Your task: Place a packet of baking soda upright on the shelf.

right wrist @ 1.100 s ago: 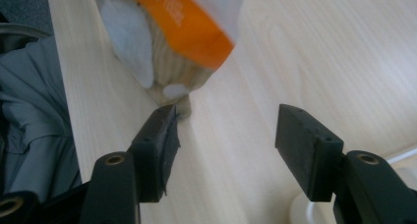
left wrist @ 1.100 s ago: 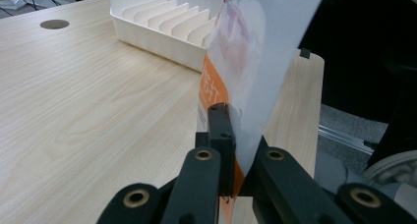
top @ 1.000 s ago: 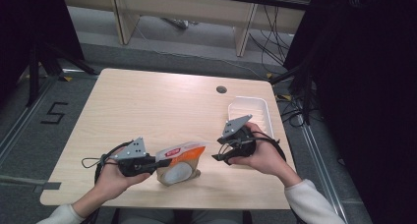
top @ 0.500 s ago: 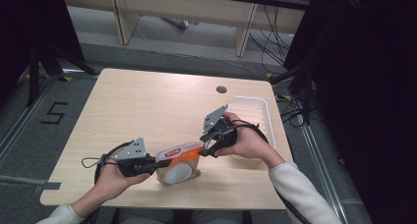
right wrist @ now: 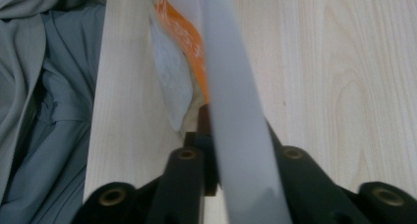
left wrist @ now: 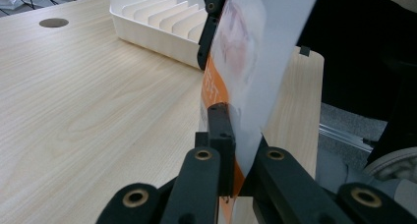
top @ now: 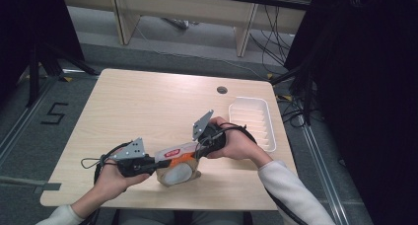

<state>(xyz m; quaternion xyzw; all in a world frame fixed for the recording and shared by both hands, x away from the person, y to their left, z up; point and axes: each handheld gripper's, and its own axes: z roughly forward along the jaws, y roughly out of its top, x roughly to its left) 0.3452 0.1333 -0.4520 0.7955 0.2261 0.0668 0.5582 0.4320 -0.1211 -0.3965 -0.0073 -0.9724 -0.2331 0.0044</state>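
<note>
Pale wooden table (top: 148, 106): the packet (top: 175, 161) hangs near its front edge, left gripper (top: 148, 165) clamped on one end, right gripper (top: 199, 148) having just closed on the top strip. Probably an opening step; next calls for pulling apart steadily without tearing the contents loose.

Lab or test room: bare wooden table (top: 148, 106) at frame centre, taped "5" floor marking (top: 54, 114) at left, loose cables (top: 273, 42) upper right.
</note>
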